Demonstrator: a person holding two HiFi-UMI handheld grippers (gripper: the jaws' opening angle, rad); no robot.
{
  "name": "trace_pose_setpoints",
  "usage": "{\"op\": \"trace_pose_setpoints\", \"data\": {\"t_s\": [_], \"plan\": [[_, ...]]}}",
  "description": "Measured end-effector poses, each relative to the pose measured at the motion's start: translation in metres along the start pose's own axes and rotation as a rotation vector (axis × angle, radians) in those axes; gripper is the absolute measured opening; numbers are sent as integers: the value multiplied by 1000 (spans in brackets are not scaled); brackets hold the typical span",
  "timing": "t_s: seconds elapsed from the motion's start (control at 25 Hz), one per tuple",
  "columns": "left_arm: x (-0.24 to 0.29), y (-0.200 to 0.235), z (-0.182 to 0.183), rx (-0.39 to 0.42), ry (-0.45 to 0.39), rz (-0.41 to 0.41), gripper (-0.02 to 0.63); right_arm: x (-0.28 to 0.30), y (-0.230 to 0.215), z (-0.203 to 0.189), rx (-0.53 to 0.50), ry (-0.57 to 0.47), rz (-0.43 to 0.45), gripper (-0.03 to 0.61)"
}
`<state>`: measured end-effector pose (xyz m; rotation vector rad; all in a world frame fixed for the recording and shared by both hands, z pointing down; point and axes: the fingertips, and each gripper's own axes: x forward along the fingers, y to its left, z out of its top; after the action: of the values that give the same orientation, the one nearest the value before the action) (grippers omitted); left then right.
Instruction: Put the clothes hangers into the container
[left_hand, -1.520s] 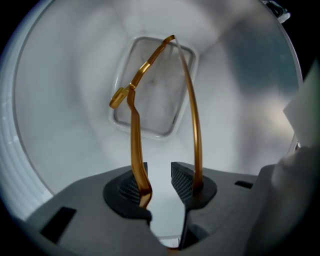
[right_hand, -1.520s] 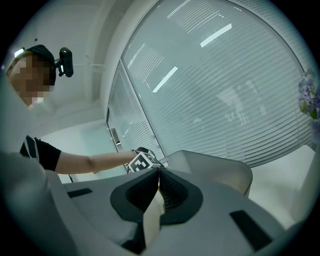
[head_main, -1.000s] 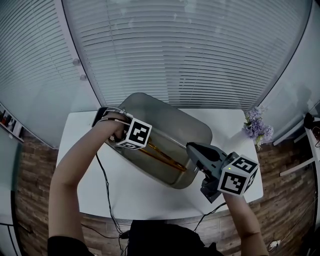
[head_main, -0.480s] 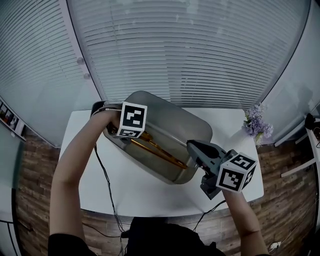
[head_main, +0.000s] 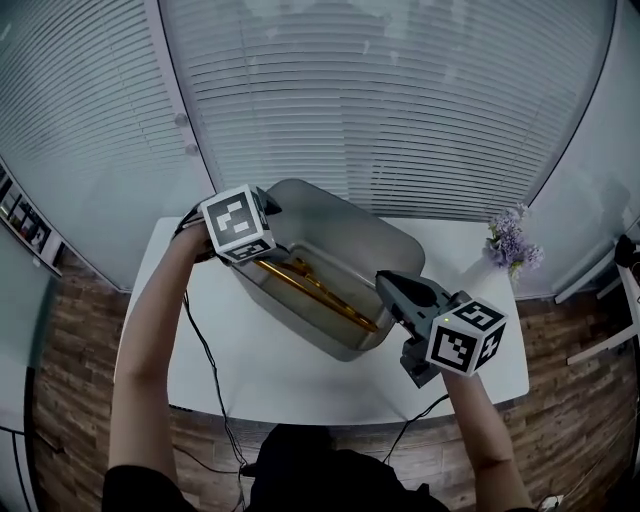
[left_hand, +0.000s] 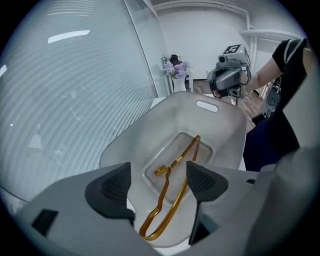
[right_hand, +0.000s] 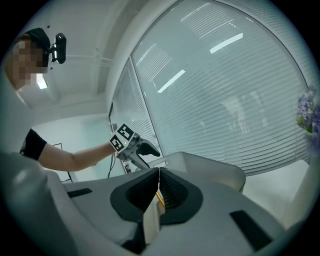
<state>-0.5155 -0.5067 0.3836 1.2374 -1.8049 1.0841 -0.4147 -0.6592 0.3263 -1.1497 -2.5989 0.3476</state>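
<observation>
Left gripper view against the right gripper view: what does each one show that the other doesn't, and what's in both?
Only the left gripper view shows the gold hanger lying whole on the bottom of the container, seen between its own spread jaws, plus the right tool. Only the right gripper view shows that tool's jaws closed on the container's rim, plus the left tool. Both show the container, the window blinds and the purple flowers.

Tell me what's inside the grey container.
One gold hanger lies in the container. The left gripper covers the container's near end, so anything there is hidden.
</observation>
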Motion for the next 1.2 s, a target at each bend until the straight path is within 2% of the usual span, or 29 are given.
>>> {"op": "trace_pose_setpoints", "data": {"t_s": [0.12,0.28,0.4,0.76,1.0,1.2], "plan": [[-14,-5,-1,-62,-89,48,347,-4,5,2,-33,-12,-2,29],[-39,-11,0,-157,-216,109,242,-14,15,-3,-88,-10,-4,29],[-58,-27,4,-244,-307,151,235,-25,24,-9,-101,-12,2,29],[-93,-83,-5,-524,-575,305,107,-52,57,-22,-118,-51,6,29],[-102,-131,-18,-623,-683,354,51,-78,84,-35,-133,-82,-17,29],[-105,-174,-24,-694,-798,361,23,-101,94,-54,-84,-131,-79,29]]}}
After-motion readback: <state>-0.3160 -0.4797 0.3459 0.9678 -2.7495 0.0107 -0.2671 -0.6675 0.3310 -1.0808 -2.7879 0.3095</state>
